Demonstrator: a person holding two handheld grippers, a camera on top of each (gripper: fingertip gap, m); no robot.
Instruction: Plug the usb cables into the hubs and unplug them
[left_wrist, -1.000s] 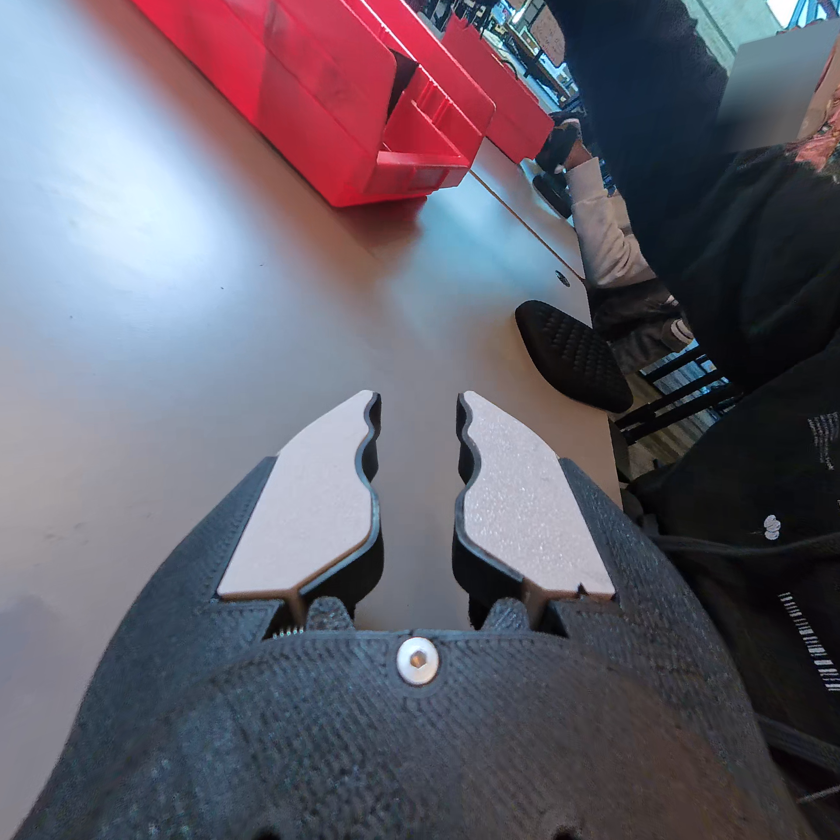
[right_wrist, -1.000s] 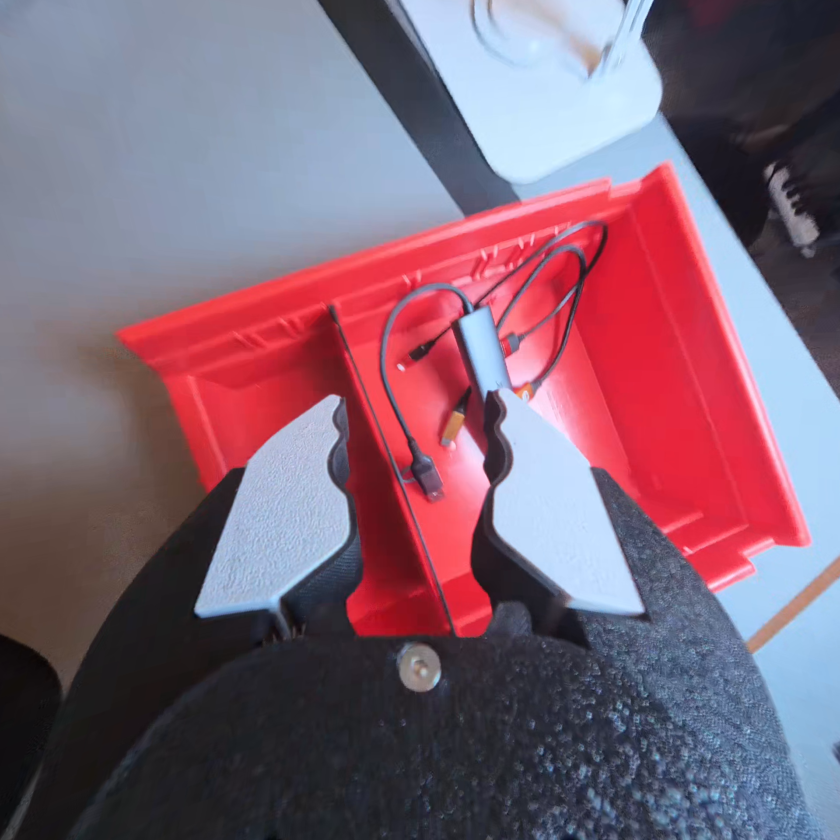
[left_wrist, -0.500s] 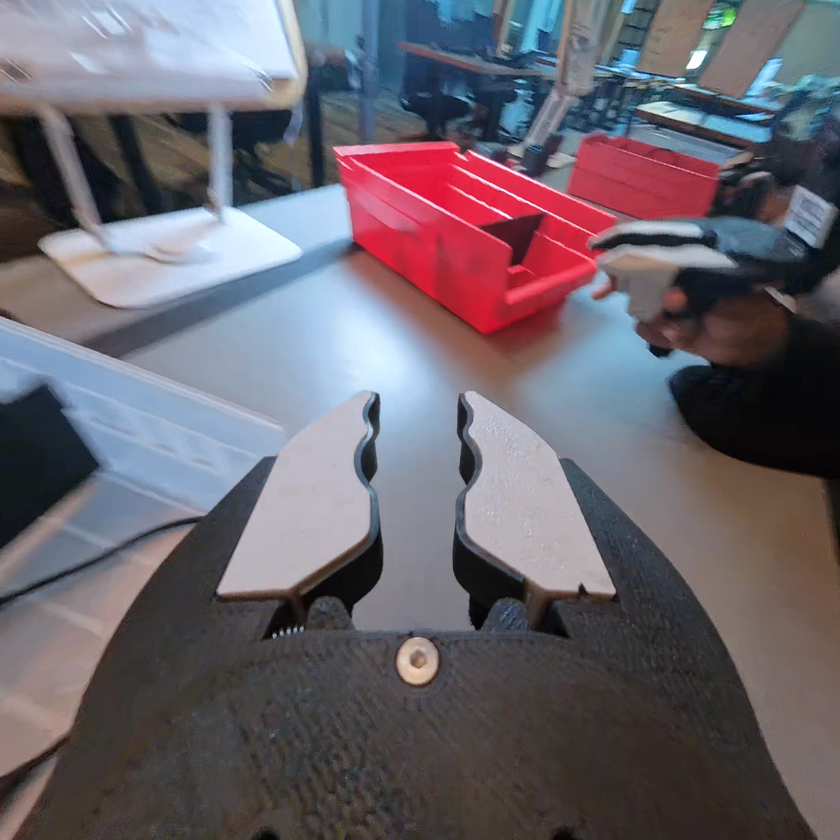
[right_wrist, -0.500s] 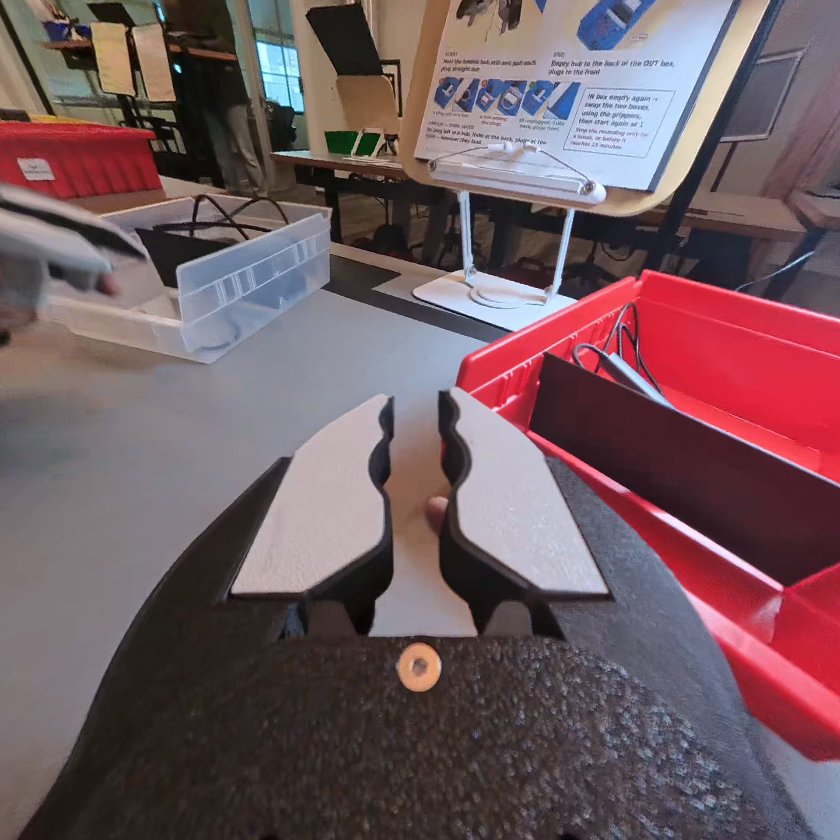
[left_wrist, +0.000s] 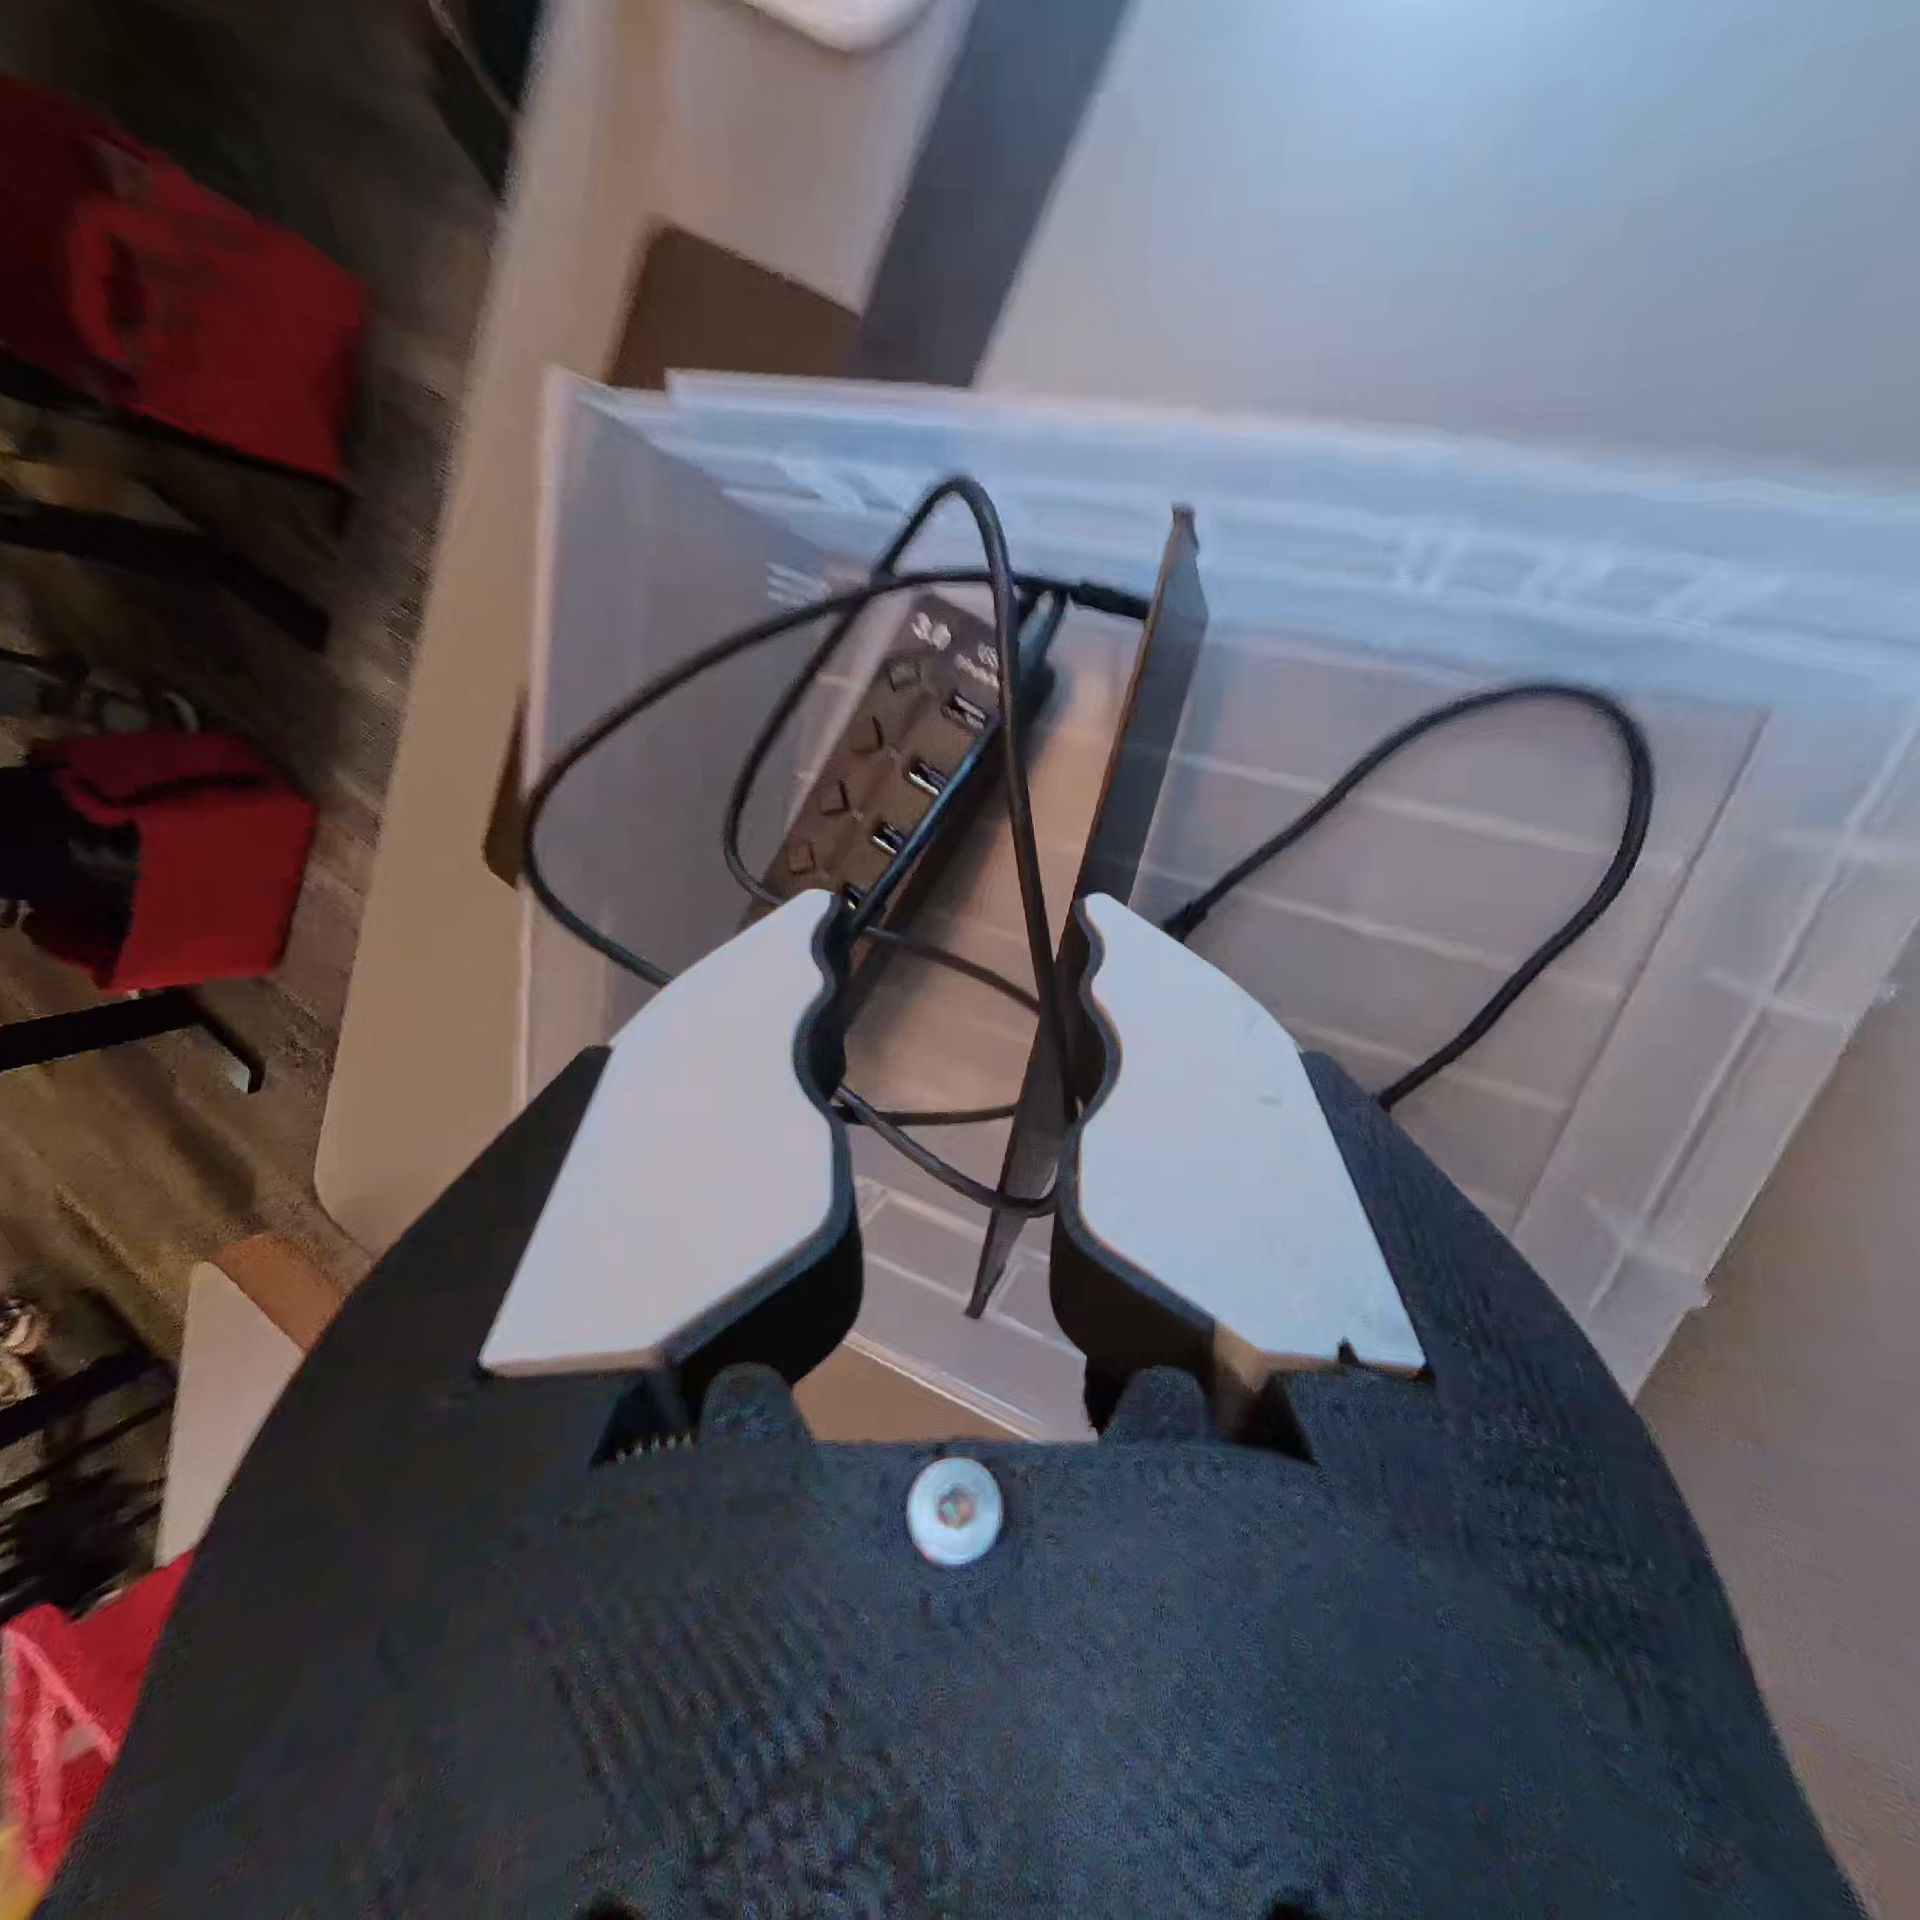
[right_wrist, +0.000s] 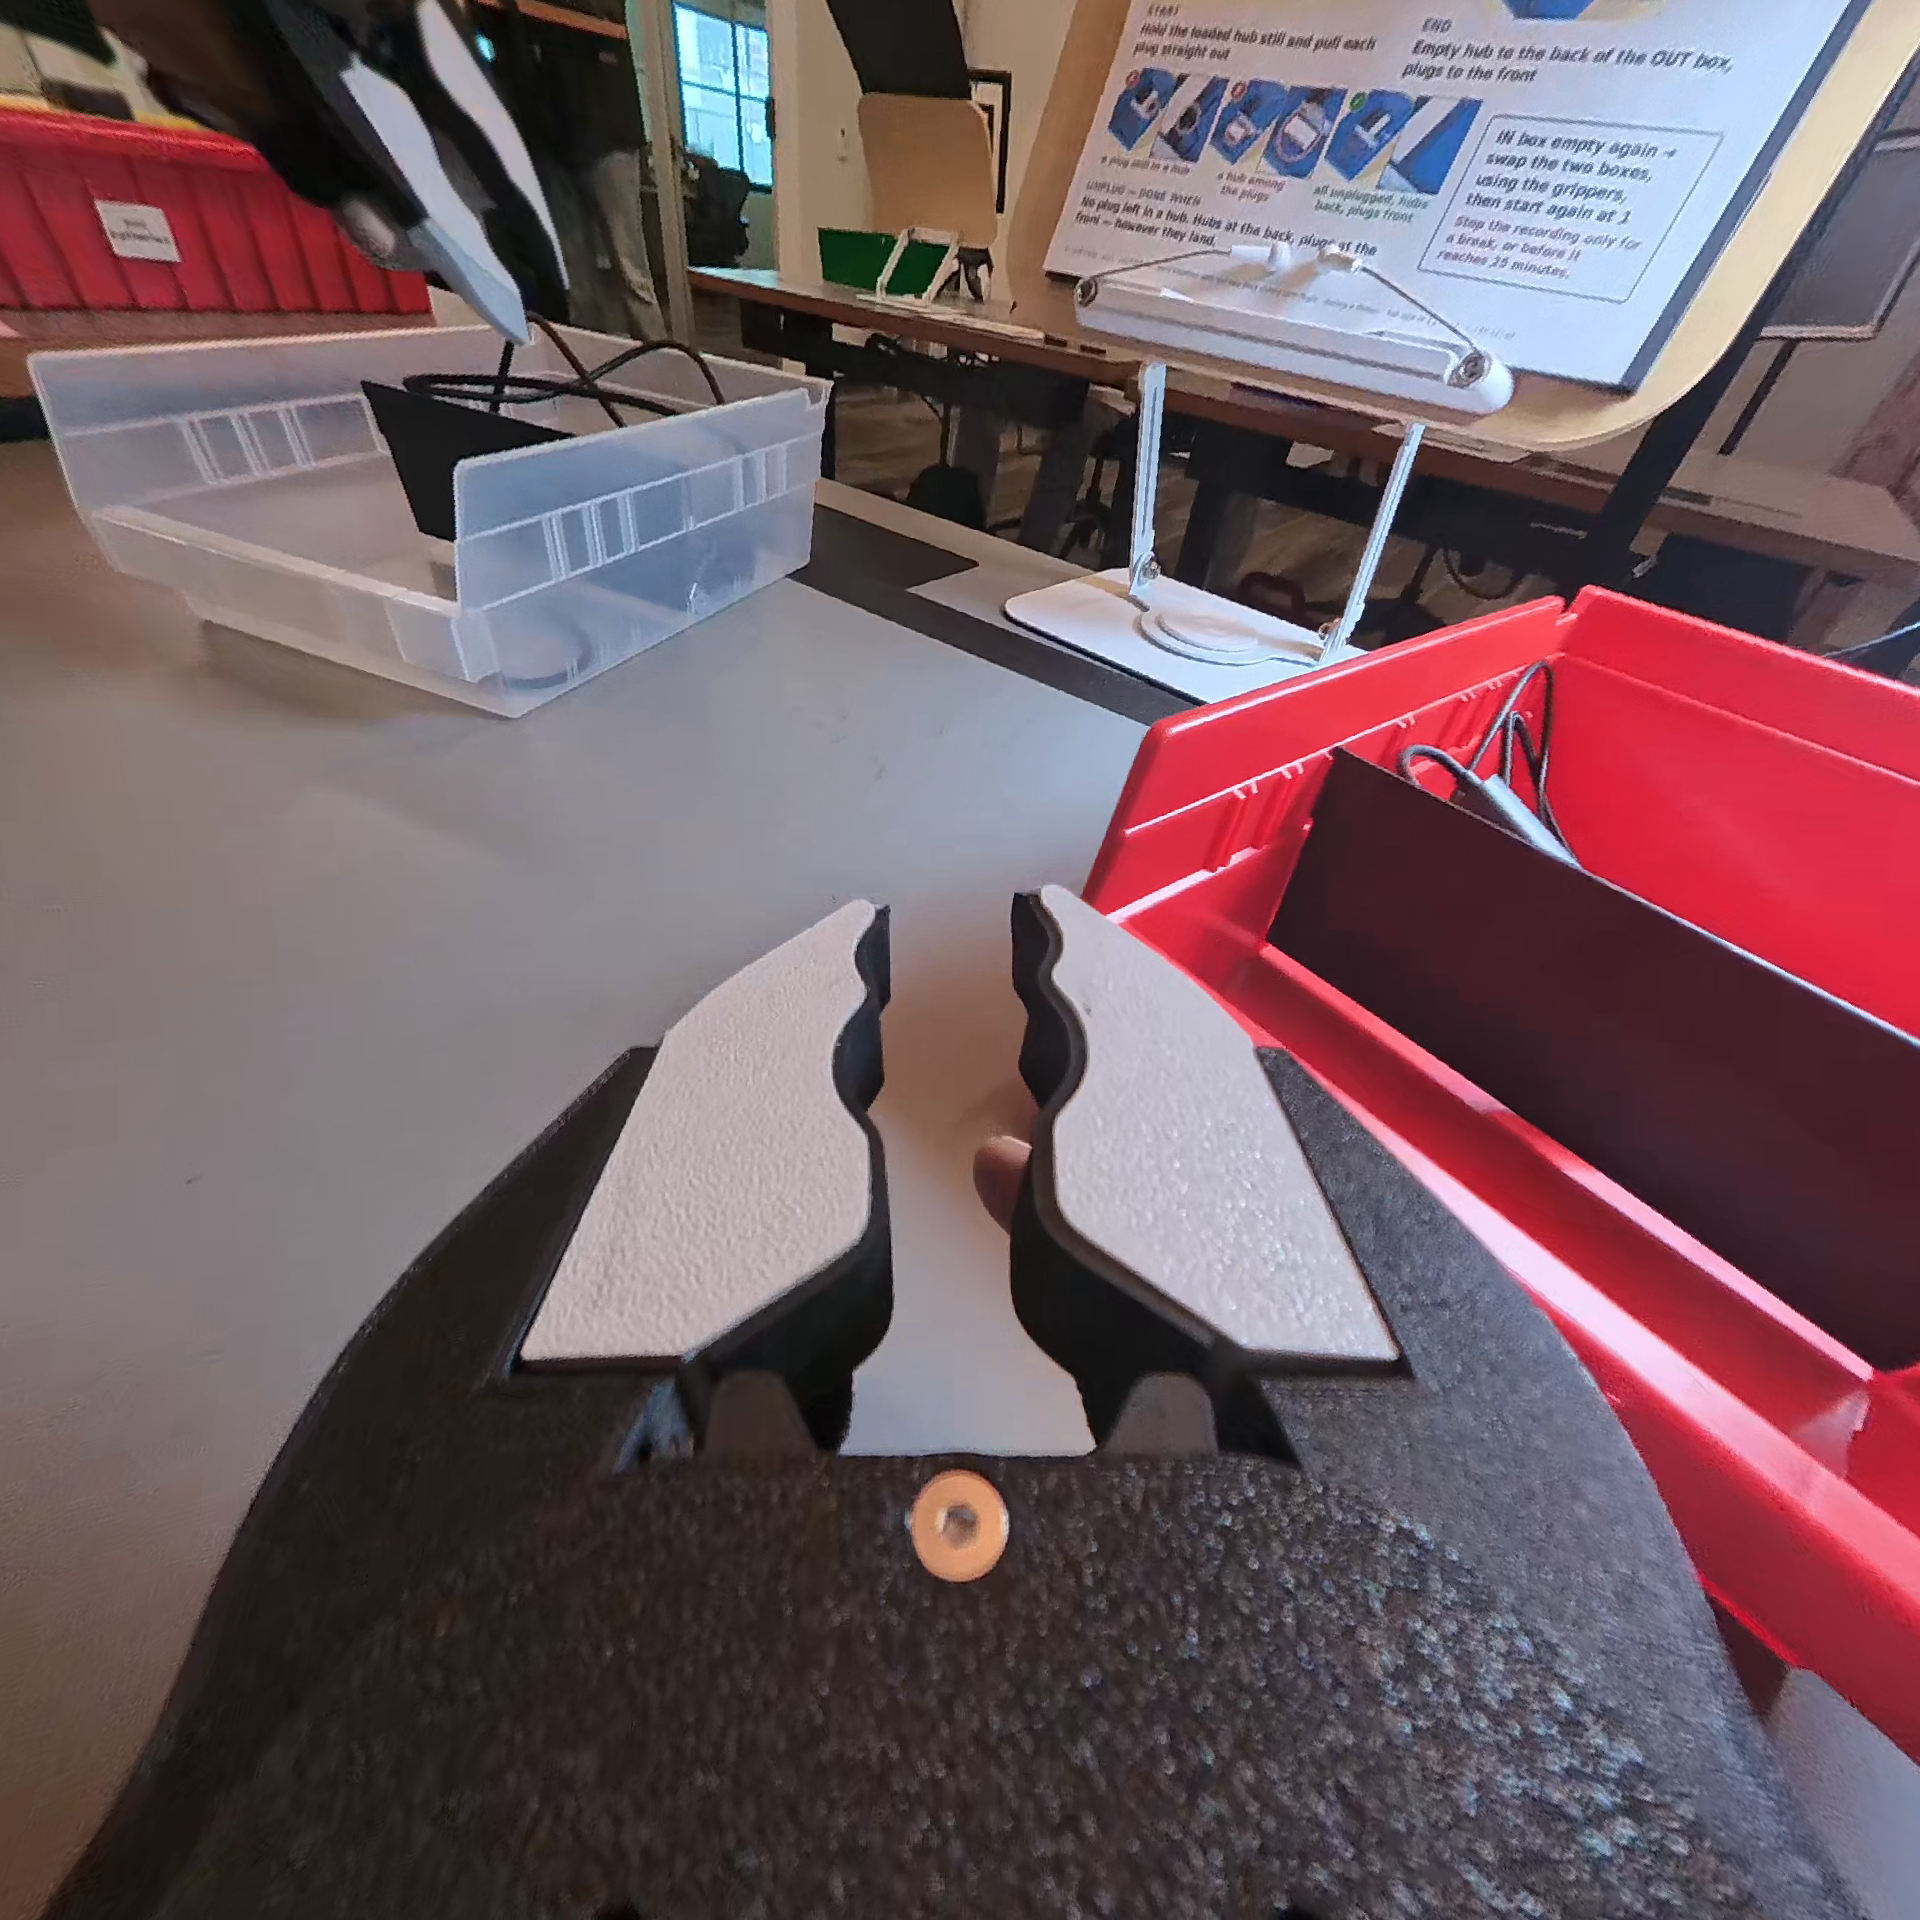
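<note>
My left gripper (left_wrist: 956, 925) is open and empty, looking down into a clear plastic bin (left_wrist: 1351, 499). A black divider (left_wrist: 1143, 769) splits the bin. A black USB hub (left_wrist: 914, 769) with several ports lies in the left part, with thin black cables looped over it. Another black cable (left_wrist: 1647, 800) loops in the right part. My right gripper (right_wrist: 951, 914) is slightly open and empty, low over the grey table beside a red bin (right_wrist: 1195, 790). A grey hub with cables (right_wrist: 1507, 805) lies in the red bin's far compartment. The left gripper (right_wrist: 520, 312) also shows above the clear bin (right_wrist: 623, 520).
An instruction board (right_wrist: 1455, 156) on a white stand (right_wrist: 1174, 634) is behind the two bins. The red bin has a dark divider (right_wrist: 1558, 987). Grey table (right_wrist: 416, 883) lies between the bins. Other desks and red bins stand in the background. The left gripper's tips are roughly 45 cm from the right gripper's.
My left gripper swung from facing across the table to looking down into the clear bin, and its jaws opened wider. My right gripper stayed beside the red bin and opened slightly.
</note>
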